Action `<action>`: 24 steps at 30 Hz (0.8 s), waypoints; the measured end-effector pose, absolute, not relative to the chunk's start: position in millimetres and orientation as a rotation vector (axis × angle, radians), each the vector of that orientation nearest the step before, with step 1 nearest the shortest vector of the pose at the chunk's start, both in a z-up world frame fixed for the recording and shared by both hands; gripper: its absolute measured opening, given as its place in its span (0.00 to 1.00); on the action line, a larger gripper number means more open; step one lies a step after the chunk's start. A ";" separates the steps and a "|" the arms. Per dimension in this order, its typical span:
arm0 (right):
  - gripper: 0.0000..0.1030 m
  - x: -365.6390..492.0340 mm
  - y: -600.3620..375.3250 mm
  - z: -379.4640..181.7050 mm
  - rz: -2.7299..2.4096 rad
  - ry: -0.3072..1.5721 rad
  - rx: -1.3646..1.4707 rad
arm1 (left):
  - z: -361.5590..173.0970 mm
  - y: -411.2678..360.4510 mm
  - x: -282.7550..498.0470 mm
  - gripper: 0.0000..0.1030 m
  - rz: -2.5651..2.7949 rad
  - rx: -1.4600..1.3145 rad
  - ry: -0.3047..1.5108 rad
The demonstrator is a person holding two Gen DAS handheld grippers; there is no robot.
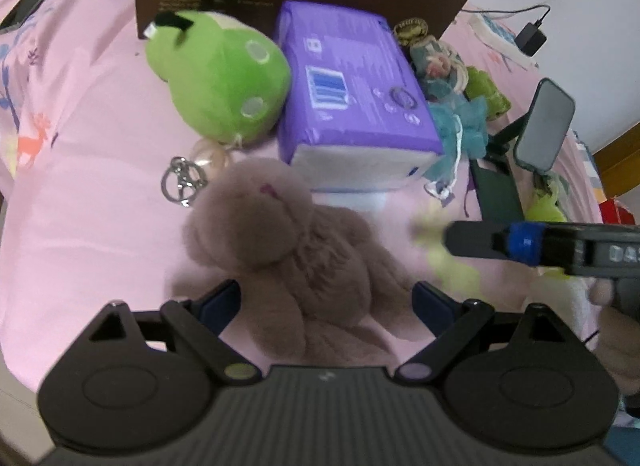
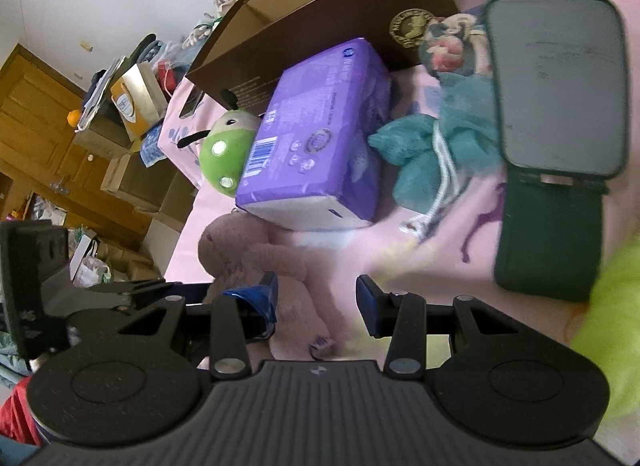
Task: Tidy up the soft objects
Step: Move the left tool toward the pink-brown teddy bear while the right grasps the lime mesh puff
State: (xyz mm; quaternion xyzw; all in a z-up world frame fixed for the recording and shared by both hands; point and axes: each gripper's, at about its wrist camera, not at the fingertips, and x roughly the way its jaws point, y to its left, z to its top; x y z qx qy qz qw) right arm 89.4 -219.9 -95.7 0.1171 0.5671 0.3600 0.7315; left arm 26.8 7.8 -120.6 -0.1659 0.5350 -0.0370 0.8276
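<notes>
Left wrist view has the left gripper point(image 1: 326, 298) spread wide, empty, straddling the mauve plush bunny point(image 1: 296, 250) on the pink bedsheet point(image 1: 80, 193), likely lining up a grasp. Right gripper point(image 2: 316, 298), also open and empty, hovers beside it, near the purple pack point(image 2: 316, 137).

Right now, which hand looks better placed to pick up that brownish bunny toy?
Left, probably. The left gripper is open with the bunny lying between its jaws. The right gripper is open too, but the bunny sits toward its left side.
</notes>
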 end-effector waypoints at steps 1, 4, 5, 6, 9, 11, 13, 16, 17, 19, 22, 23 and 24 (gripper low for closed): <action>0.26 89.0 -224.2 -95.0 0.782 1.248 0.262 | -121.8 6.5 28.2 0.89 -0.079 -0.346 1.141; 0.26 87.4 -238.0 -93.3 0.753 1.248 0.284 | -122.1 4.4 32.3 0.76 -0.081 -0.335 1.141; 0.26 86.4 -243.2 -93.1 0.742 1.247 0.290 | -121.7 4.1 33.1 0.74 -0.081 -0.330 1.139; 0.26 85.6 -248.8 -93.0 0.729 1.248 0.294 | -121.5 3.5 34.4 0.74 -0.082 -0.325 1.139; 0.26 81.4 -260.3 -93.3 0.692 1.246 0.305 | -120.0 2.0 35.4 0.70 -0.076 -0.306 1.131; 0.26 80.4 -265.8 -94.0 0.667 1.245 0.327 | -118.3 1.5 35.0 0.64 -0.065 -0.296 1.119; 0.26 80.7 -271.1 -95.3 0.645 1.246 0.356 | -117.0 3.1 34.7 0.56 -0.049 -0.296 1.111; 0.26 79.6 -276.2 -94.3 0.635 1.246 0.363 | -116.0 4.8 34.4 0.54 -0.040 -0.302 1.106; 0.26 80.0 -279.9 -92.9 0.633 1.242 0.362 | -114.9 4.2 33.1 0.54 -0.038 -0.296 1.101; 0.26 82.1 -289.4 -90.7 0.620 1.242 0.377 | -112.0 0.9 30.2 0.53 -0.033 -0.268 1.086; 0.26 86.1 -308.4 -85.6 0.582 1.245 0.421 | -106.4 -0.8 24.8 0.52 -0.034 -0.235 1.071; 0.26 87.3 -316.5 -83.0 0.563 1.242 0.431 | -103.9 0.1 22.2 0.52 -0.035 -0.230 1.066; 0.26 88.5 -322.4 -80.7 0.549 1.240 0.442 | -101.1 2.1 18.9 0.52 -0.034 -0.226 1.061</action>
